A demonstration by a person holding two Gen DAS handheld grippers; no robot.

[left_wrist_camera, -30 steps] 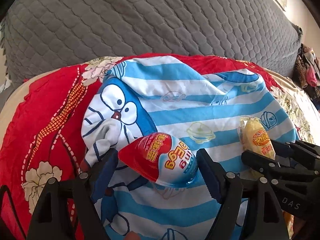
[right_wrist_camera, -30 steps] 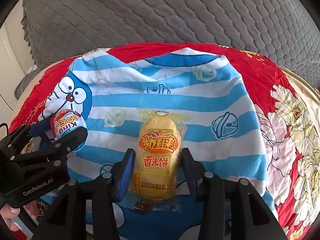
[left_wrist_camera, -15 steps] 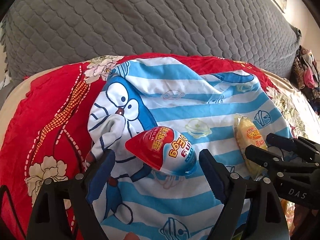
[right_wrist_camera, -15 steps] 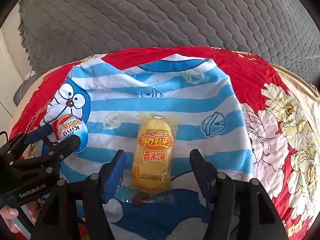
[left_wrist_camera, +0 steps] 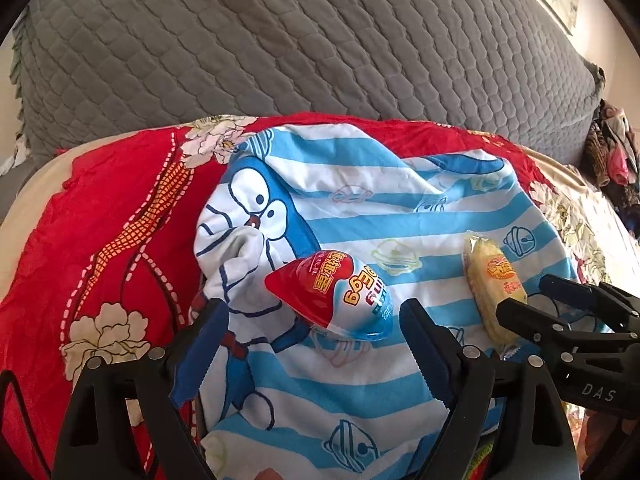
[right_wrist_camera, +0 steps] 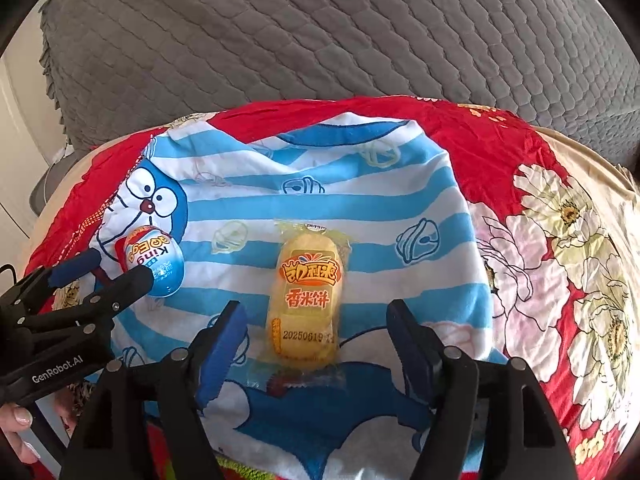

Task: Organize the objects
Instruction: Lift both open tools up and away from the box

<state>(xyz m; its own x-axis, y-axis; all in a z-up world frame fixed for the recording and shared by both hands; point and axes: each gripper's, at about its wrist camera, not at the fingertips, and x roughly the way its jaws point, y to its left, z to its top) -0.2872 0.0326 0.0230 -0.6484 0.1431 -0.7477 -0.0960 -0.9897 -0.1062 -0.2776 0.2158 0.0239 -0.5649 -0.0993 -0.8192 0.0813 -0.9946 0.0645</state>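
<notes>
A red, white and blue King Egg (left_wrist_camera: pixel 334 294) lies on a blue-striped Doraemon cloth (left_wrist_camera: pixel 360 208). My left gripper (left_wrist_camera: pixel 312 322) is open, its fingers either side of the egg's near end and apart from it. A yellow rice-cracker packet (right_wrist_camera: pixel 306 292) lies on the same cloth (right_wrist_camera: pixel 304 200). My right gripper (right_wrist_camera: pixel 316 332) is open, its fingers wide on both sides of the packet's near end. The egg (right_wrist_camera: pixel 154 262) and left gripper (right_wrist_camera: pixel 104 272) show at the left of the right wrist view. The packet (left_wrist_camera: pixel 494 284) shows at the right of the left wrist view.
The cloth lies on a red floral blanket (right_wrist_camera: pixel 500 148) over a rounded cushion. A grey quilted sofa back (left_wrist_camera: pixel 300 40) rises behind. A pile of clothes (left_wrist_camera: pixel 612 152) sits at the far right. A hand (right_wrist_camera: pixel 20 424) holds the left gripper.
Both grippers opened and drew back. The egg and the packet, earlier held between the fingers, now lie free on the cloth.
</notes>
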